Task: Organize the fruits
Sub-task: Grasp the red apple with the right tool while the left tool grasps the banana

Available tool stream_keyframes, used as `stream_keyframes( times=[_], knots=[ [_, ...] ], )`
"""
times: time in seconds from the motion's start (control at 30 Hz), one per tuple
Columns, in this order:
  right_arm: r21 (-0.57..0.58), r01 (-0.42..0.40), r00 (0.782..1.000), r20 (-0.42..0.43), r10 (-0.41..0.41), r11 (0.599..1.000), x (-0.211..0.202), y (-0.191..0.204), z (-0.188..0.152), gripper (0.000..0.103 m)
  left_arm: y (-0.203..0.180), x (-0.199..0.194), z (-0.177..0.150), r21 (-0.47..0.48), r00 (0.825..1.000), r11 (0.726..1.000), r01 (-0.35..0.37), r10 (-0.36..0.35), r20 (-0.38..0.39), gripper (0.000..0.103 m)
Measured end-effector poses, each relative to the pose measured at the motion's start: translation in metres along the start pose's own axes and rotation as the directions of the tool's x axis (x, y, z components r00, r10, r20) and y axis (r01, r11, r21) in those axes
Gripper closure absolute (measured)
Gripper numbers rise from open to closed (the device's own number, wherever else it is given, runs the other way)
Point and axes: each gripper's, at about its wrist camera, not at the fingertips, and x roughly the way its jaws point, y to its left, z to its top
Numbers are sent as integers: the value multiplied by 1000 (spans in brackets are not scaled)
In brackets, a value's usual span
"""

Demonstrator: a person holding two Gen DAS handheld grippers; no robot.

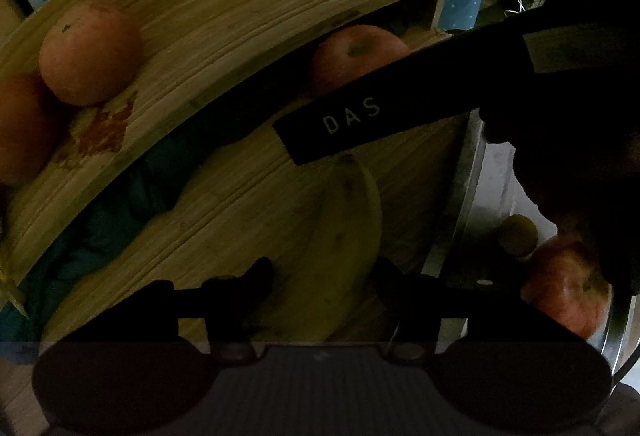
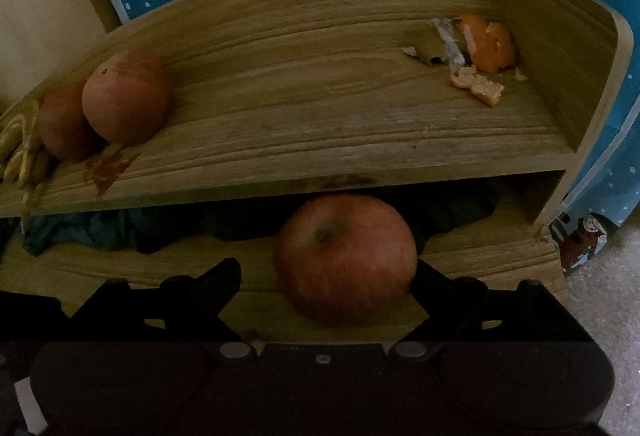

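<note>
A: Where is the right claw (image 2: 328,276)?

B: At the lower shelf (image 2: 500,252) of the wooden rack. A red apple (image 2: 344,260) sits on that shelf between its fingers. The right finger touches the apple's side; the left finger (image 2: 216,280) stands apart from it, so the claw is spread and not pinching.

A: And the left claw (image 1: 324,276)?

B: Spread as well, over a yellow banana (image 1: 340,236) that lies on the lower shelf between its fingers. I cannot tell whether either finger touches the fruit.

A: What lies on the upper shelf (image 2: 320,108)?

B: At the far left, two reddish apples (image 2: 124,96) touching each other, with a dark stain (image 2: 108,168) just in front of them. At the far right, orange peel scraps (image 2: 484,48) in the corner.

A: Anything else in the left wrist view?

B: The other tool's black finger, marked DAS (image 1: 352,120), crosses in front of the apple. To the right, beyond the rack's edge, a metal bowl (image 1: 464,204) holds a brown kiwi (image 1: 518,236) and another red apple (image 1: 568,288)
</note>
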Motion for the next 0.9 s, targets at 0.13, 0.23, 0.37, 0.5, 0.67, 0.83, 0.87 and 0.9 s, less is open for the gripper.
stream_keyframes(
  times=[0.13,0.23,0.37,0.5,0.67,0.83,0.87,0.9],
  knots=[
    [5,24,1000,12,-24,1000,1,0,-1,26,-6,1,0,-11,1000,1000,-27,27,8,53],
    [17,36,999,19,-36,999,0,-1,-1,30,-4,0,0,-39,999,999,-31,32,7,54],
    [21,37,999,21,-37,999,-2,-2,-2,31,0,-2,-7,-51,999,998,-34,35,16,57],
    [13,23,999,27,-24,1000,-6,-2,-9,31,6,-6,-16,-75,999,997,-25,26,19,57],
    [-10,6,1000,2,-6,1000,-15,13,-22,31,16,-12,-28,-121,1000,993,-15,17,17,59],
    [-30,-3,1000,-3,3,1000,-23,28,-33,31,32,-20,-42,-181,1000,983,-9,13,18,61],
    [-28,-4,1000,-1,4,1000,-25,30,-35,31,35,-21,-44,-189,1000,982,-6,9,17,61],
    [-27,-3,1000,0,3,1000,-27,32,-37,31,39,-21,-47,-193,1000,981,-2,5,17,61]
  ],
)
